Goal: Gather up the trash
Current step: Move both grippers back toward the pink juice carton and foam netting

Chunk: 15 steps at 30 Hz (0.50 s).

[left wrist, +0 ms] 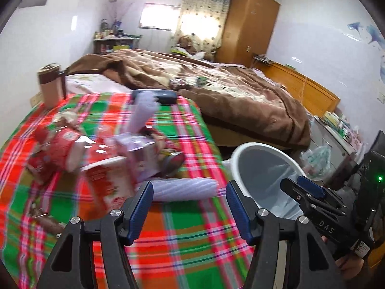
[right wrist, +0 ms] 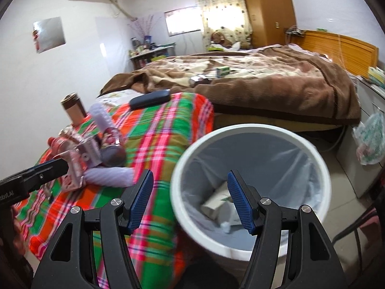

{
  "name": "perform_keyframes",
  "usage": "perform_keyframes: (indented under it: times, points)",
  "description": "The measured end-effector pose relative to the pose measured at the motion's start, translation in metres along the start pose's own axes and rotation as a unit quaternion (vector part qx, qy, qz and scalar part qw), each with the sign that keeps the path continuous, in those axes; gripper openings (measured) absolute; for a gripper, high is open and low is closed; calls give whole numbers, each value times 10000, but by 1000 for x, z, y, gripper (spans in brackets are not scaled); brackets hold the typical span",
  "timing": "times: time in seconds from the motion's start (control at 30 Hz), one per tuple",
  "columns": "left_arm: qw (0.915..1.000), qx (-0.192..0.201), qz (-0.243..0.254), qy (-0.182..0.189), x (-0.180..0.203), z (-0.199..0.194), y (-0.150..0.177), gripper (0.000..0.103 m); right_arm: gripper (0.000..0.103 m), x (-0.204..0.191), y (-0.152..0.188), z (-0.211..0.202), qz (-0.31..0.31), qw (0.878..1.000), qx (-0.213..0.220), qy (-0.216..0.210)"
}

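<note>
Beside plaid cloth, bin (lined)

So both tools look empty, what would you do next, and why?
Probably ease the left tool forward onto the pale lilac roll lying just ahead of its open jaws. It is the nearest item on the plaid cloth, and the white bin stands close by.

Heaped on the table: cartons at left, a roll lying before them, a case at the far edge, a tumbler at the far left corner. Right of the table, a bin holding 2 scraps. Behind, a bed.
</note>
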<state>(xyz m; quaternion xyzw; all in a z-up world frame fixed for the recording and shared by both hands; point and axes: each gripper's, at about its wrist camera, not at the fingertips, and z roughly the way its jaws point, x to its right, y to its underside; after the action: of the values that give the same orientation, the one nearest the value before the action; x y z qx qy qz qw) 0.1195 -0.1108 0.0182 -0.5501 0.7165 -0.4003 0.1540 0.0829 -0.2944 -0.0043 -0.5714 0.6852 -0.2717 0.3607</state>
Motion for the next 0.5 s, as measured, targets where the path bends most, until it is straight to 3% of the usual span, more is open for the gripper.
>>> perform_keyframes:
  times: [0.2,0.5]
  points:
    - [9989,34,-267,-384,-38,-13,8,65,65,-30,2,9,-387,9987,-122,-293]
    - [9968,-84,-522,-603,-77,-9,13,65,65,-65,1,30,-969,9922,-351,-697]
